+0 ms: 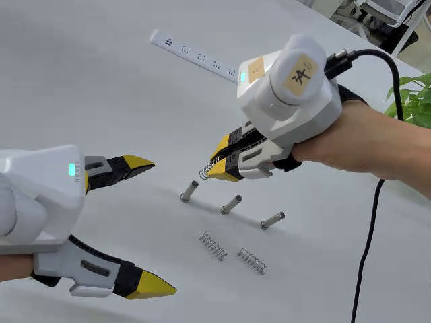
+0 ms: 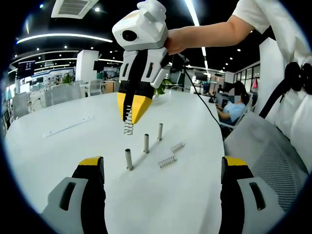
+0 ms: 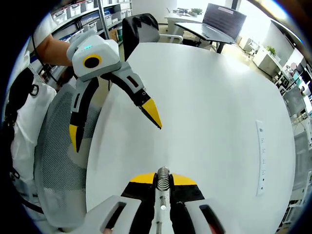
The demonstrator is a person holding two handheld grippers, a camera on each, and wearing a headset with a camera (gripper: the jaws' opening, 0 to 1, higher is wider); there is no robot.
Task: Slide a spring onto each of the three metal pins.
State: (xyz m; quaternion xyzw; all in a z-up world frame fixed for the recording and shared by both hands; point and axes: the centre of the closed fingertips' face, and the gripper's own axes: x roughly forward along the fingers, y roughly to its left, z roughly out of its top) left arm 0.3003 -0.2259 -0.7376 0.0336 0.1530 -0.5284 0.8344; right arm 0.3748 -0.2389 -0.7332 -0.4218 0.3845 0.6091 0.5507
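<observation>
Holding a spring pinched by its upper end in the closed-down right claw, we hover it just above the end pin of the row of pins standing well in from the edges of the surface. Its dangling free end could catch the pin's rim and buckle, or knock the pin over. Two loose springs lie beside the row; the left claw gapes wide and empty by the near edge.
</observation>
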